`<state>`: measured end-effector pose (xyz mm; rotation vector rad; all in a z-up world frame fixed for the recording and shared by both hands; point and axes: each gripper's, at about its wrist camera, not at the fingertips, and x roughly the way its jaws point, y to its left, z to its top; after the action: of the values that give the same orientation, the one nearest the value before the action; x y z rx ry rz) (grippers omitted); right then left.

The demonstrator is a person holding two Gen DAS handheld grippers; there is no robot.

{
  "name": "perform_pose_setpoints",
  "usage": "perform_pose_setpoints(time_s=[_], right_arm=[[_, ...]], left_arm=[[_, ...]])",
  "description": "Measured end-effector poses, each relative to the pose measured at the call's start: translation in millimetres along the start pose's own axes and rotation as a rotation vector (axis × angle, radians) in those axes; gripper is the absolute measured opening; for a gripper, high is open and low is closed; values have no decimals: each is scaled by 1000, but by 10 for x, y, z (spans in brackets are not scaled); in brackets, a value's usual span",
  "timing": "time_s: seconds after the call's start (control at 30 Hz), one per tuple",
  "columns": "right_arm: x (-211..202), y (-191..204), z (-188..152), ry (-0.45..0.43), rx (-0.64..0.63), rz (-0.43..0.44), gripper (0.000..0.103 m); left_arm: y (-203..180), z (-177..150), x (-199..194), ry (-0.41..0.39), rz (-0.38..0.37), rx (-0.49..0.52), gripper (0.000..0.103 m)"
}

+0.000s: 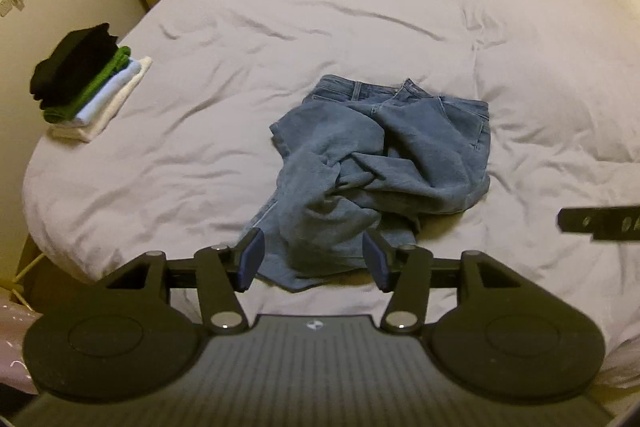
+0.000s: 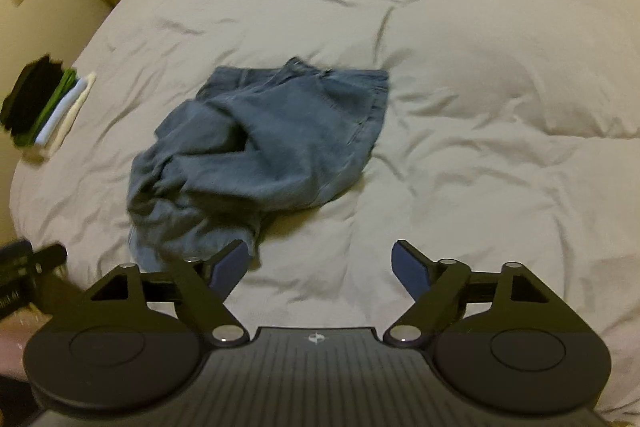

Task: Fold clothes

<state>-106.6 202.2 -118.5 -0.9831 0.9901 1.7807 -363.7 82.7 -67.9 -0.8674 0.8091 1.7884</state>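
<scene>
While both grippers hang above the near edge of the bed (image 1: 360, 7), the crumpled pair of jeans (image 1: 380, 163) lies in a heap on the pale duvet, near the middle of the bed. The waistband is at the far side and the bunched legs run toward the person, so the long axis goes roughly from far to near, with a slight lean to the left at the near end.

The left gripper (image 1: 314, 259) is open at a middle width and holds nothing; its fingers frame the near leg end of the jeans, which seems to lie just below and ahead of them. The right gripper (image 2: 320, 267) is also open, a little wider, and empty; from it the jeans lie ahead and to the left, and only bare duvet is between its fingers.

I judge the left gripper is nearer to the cloth, so it probably takes the leg end first. A stack of folded clothes (image 1: 86, 83) sits well apart at the left edge of the bed.
</scene>
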Motion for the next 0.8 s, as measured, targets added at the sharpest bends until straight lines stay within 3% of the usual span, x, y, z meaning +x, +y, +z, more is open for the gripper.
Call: perform_pose_setpoints(time_s=[0.3,0.57,0.8], right_arm=[[-296,344,-96,-53,-33,20,89],[-345,611,-91,-75,-64,15,89],[-384,573,-148,-79,-55,6,89]], left_arm=[[134,-25,-294,-29,13,12,57],[249,13,-278,-34,4,42,58],[216,-15,-256,-22,3,45,60]])
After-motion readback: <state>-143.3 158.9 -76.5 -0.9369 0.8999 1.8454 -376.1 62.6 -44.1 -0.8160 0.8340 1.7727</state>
